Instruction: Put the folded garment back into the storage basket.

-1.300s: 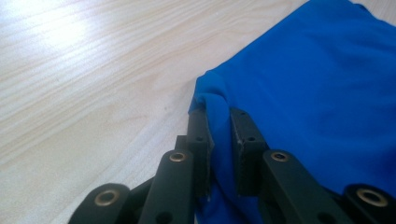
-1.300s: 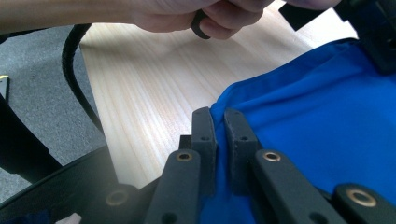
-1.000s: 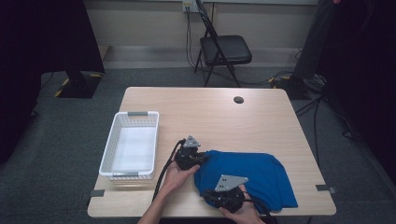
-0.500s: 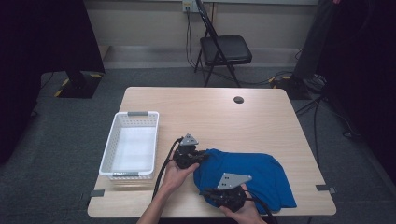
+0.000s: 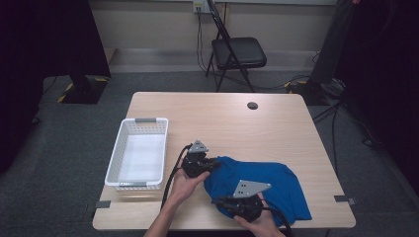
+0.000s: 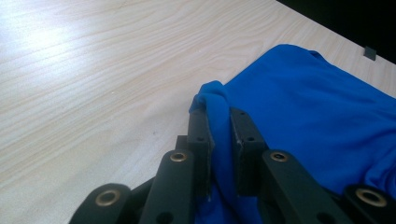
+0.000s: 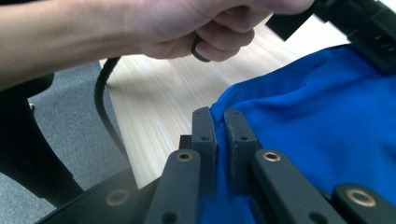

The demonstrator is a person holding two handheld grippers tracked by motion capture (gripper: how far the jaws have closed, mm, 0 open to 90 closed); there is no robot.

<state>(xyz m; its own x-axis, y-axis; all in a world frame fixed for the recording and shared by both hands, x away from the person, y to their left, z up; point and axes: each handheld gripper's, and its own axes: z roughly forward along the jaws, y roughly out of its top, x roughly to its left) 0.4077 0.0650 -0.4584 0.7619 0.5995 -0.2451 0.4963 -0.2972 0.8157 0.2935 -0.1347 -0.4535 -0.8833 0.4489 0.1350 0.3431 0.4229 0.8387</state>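
A blue cloth garment [image 5: 267,182] lies crumpled on the near right part of the wooden table [image 5: 222,118]. My left gripper [image 5: 211,163] is at the cloth's left edge. In the left gripper view its jaws are shut on a bunched fold of the blue cloth [image 6: 212,100]. My right gripper [image 5: 222,201] sits at the cloth's near left corner. Seen in the right gripper view, its jaws pinch the edge of the blue cloth [image 7: 299,126], with the other hand [image 7: 196,28] just beyond.
A white plastic basket [image 5: 138,153] stands empty on the table's left side. A small dark disc [image 5: 252,105] lies near the far edge. A black folding chair [image 5: 232,54] stands behind the table. The table's far half is bare wood.
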